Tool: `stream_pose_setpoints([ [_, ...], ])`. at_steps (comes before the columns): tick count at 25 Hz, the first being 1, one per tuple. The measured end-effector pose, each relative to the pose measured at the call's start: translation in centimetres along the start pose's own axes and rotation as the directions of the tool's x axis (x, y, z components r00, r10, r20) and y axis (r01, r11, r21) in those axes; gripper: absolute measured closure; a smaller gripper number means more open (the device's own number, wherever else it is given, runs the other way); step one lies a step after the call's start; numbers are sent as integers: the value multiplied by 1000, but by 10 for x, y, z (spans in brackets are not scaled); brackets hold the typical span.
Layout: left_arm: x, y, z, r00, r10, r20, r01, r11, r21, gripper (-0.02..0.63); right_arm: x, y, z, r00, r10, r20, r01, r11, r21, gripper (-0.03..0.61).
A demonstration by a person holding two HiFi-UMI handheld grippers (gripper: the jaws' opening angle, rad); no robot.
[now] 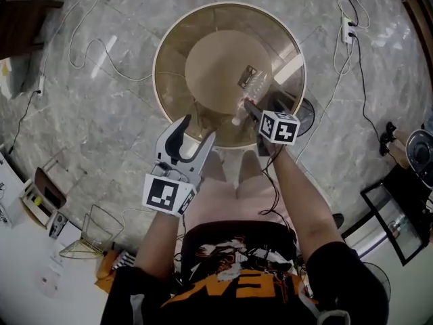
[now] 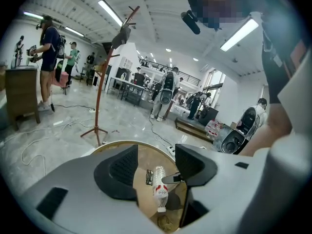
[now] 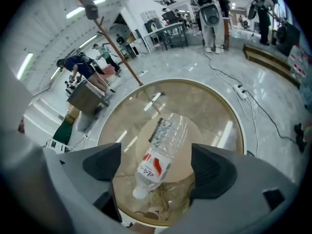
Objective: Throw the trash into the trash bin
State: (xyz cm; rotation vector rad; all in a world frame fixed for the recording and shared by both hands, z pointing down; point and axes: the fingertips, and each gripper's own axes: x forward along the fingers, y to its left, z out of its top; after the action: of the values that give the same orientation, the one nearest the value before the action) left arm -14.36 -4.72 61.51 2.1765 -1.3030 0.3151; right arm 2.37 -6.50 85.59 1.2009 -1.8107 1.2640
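A large round trash bin with see-through tan walls stands on the marble floor in front of me. A clear plastic bottle with a red and white label is inside its rim, cap end toward me. I cannot tell whether the bottle hangs in the air or lies in the bin. My right gripper points steeply down over the bin's near side. It is open and its pads stand well clear of the bottle. My left gripper is open and empty at the near rim, left of the right one.
Some crumpled trash lies at the bin's near bottom edge. Cables and a power strip lie on the floor around it. A coat stand rises beyond the bin, with people and desks farther back. A wire basket sits at my lower left.
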Motion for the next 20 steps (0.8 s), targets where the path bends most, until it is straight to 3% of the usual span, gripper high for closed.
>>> stream_pose_setpoints([
  [4,1,7,-8,1000,3,-8,-3,1000,4,359,40,-17,-18,996,-64,-65,72,990,123,124],
  [8,-3,10,-14,999,-2,-33,3,1000,25,360,67,-29,-34,989,-105,-107,124,976,181,123],
  [12,-11,11,-18,999,-1,-46,2,1000,31,365,83,-29,-43,978,-136,-161,161,975,151,123],
  [14,-14,11,-20,999,0,-52,2,1000,30,367,86,-29,-50,967,-147,-206,176,976,126,212],
  [18,-15,10,-10,999,-7,-35,7,1000,1,373,69,-35,-48,963,-169,-212,193,976,97,250],
  [20,-16,10,-5,999,-13,-38,14,999,29,379,54,-42,-49,962,-179,-206,200,976,86,255],
])
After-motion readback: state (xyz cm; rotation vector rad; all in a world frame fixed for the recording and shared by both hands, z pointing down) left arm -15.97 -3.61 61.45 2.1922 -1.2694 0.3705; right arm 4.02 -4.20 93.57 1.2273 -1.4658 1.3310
